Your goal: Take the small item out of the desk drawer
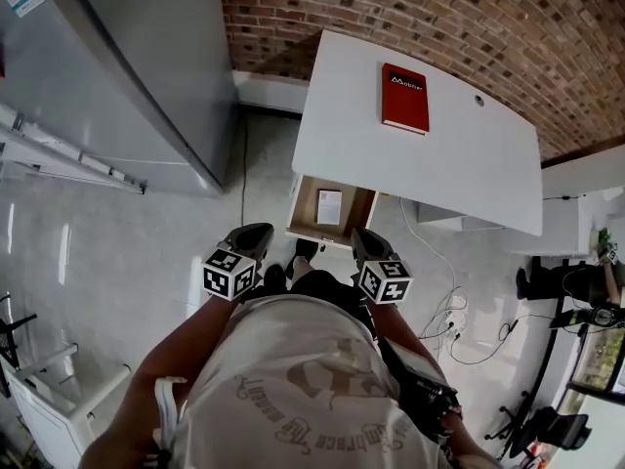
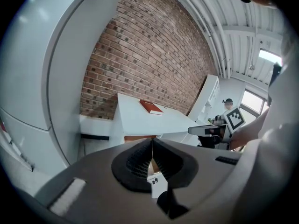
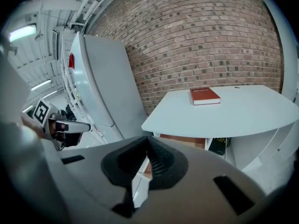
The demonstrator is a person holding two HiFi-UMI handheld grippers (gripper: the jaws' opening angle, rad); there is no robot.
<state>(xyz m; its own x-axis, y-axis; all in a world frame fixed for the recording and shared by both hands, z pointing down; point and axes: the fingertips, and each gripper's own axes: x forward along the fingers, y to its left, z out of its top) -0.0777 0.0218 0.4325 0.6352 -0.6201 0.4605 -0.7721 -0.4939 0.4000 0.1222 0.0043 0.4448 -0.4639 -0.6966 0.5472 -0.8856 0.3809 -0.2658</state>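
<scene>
Under the white desk [image 1: 459, 154] a wooden drawer [image 1: 303, 211] stands pulled out, with a small flat white item [image 1: 329, 205] lying in it. My left gripper [image 1: 259, 231] hangs just short of the drawer's front left corner, and its jaws are shut with nothing between them [image 2: 152, 146]. My right gripper [image 1: 359, 234] is level with it at the drawer's front right corner, also shut and empty [image 3: 147, 141]. Neither gripper touches the drawer or the item. In both gripper views the jaws hide most of the drawer.
A red book [image 1: 404, 97] lies on the desk top near the brick wall [image 1: 410, 8]. A tall grey cabinet [image 1: 146, 66] stands to the left. Cables [image 1: 449, 325] trail on the floor at the right of the desk, and a white shelf unit [image 1: 576, 203] stands beyond.
</scene>
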